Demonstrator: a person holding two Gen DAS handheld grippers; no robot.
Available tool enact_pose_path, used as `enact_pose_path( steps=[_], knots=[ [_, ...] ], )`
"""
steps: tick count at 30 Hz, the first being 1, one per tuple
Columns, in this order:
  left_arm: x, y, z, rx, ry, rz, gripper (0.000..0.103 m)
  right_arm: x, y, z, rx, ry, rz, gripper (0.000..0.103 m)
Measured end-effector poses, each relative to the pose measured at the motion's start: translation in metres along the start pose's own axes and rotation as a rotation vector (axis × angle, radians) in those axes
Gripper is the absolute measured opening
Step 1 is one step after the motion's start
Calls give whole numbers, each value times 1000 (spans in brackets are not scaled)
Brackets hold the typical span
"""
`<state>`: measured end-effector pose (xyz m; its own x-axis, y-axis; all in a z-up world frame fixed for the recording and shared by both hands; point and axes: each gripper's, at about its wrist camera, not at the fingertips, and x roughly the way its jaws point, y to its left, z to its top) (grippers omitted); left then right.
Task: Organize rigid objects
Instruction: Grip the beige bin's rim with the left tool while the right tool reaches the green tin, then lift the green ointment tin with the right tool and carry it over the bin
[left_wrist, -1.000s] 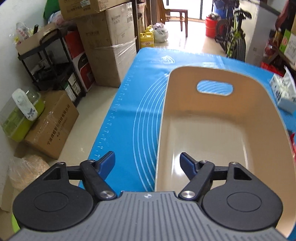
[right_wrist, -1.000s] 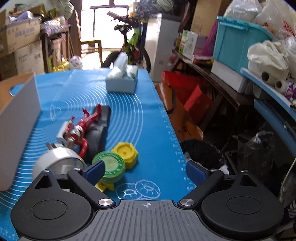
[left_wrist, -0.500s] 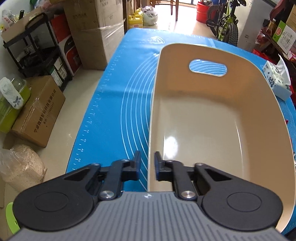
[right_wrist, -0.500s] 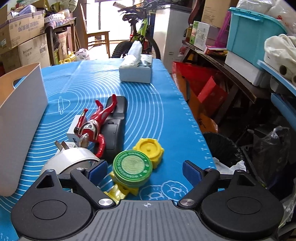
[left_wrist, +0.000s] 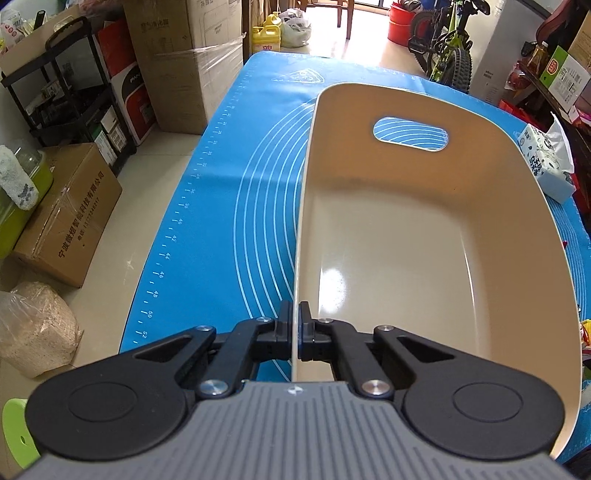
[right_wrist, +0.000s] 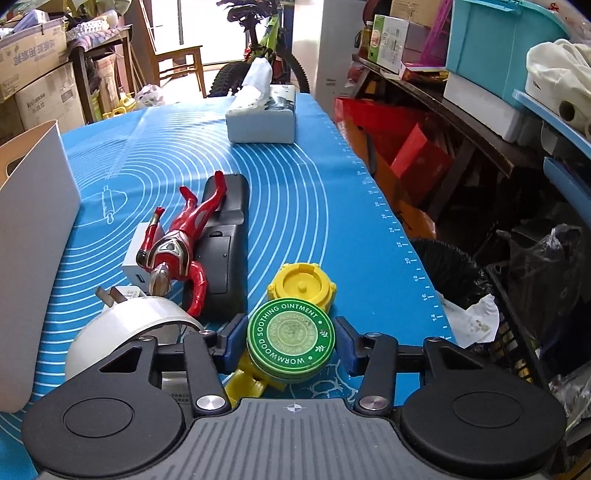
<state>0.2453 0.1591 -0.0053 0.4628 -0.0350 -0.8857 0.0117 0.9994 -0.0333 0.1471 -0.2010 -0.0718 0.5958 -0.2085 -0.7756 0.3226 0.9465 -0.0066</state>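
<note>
Here the left gripper (left_wrist: 294, 325) pinches the beige bin (left_wrist: 424, 236) wall (near corner) while the right gripper (right_wrist: 290, 341) jaws are closing around the green ointment tin (right_wrist: 290, 339).

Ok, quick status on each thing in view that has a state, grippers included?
left gripper: shut on the bin wall
bin: upright, nothing inside
right gripper: closing around the ointment tin
ointment tin: lid on, between the fingers
yellow cap: lying loose on the mat
red figure: lying across the black remote
tissue box: open, tissue sticking out
</note>
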Motion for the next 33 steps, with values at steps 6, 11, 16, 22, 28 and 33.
enact_pose_path(
  steps=[6, 11, 16, 22, 28, 33],
  knots=[
    [0, 0, -1, 2, -2, -4, 3, -9, 2, 0, -2, -32, -30, 54],
    [0, 0, -1, 4, 0, -2, 3, -21, 3, 7, -13, -69, -73, 54],
    [1, 0, -1, 3, 2, -4, 3, -35, 3, 18, -12, -115, -113, 54],
    [0, 1, -1, 1, 4, -14, 3, -61, 15, 44, -32, -204, -110, 54],
    [0, 1, -1, 2, 5, -15, 4, -85, 53, 75, -74, -271, 2, 54],
    [0, 1, -1, 2, 5, -15, 4, -92, 101, 90, -137, -285, 131, 54]
  ],
)
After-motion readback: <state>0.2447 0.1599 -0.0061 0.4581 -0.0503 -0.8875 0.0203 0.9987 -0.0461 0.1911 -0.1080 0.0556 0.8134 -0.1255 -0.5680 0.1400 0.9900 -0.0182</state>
